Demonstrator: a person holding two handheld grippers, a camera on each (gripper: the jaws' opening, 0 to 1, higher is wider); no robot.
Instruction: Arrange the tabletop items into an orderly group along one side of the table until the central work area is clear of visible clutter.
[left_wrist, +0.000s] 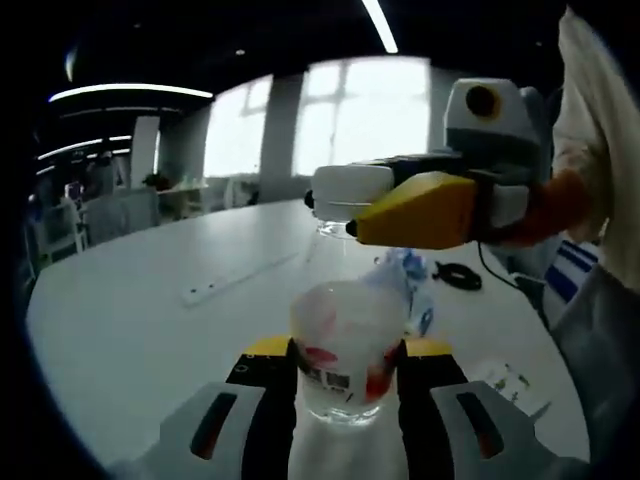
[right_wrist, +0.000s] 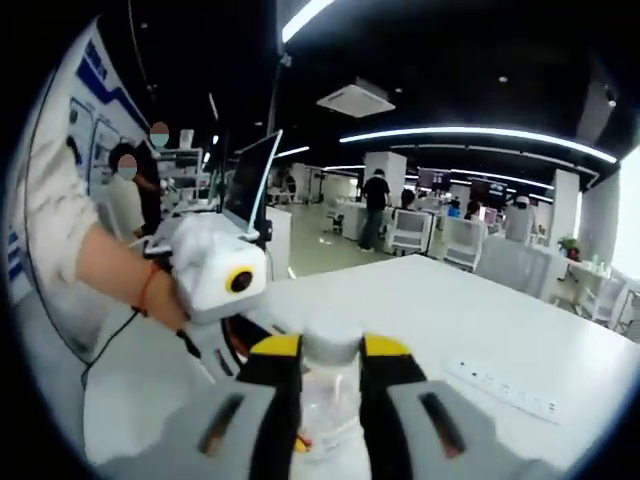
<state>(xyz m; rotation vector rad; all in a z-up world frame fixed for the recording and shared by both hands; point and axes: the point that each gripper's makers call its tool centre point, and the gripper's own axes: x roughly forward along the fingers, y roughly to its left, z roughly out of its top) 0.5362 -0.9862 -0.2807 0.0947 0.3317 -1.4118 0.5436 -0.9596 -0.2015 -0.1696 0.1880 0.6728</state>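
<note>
I see the bottle (left_wrist: 345, 350) upright, long axis vertical, above the white bench (left_wrist: 150, 310); left claw (left_wrist: 345, 385) clamps its body, right claw (right_wrist: 330, 385) clamps its white cap (left_wrist: 350, 192).

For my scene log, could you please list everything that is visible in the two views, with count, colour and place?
bottle: one, clear plastic with red label, upright on the table, body between the left gripper's jaws
bottle cap: one, white, between the right gripper's jaws
power strip: one, white, flat on the table beyond the bottle
cable: one, black, coiled on the table
table: one, white
left gripper: yellow-tipped black jaws around the bottle
right gripper: yellow-tipped jaws closed on the cap
</note>
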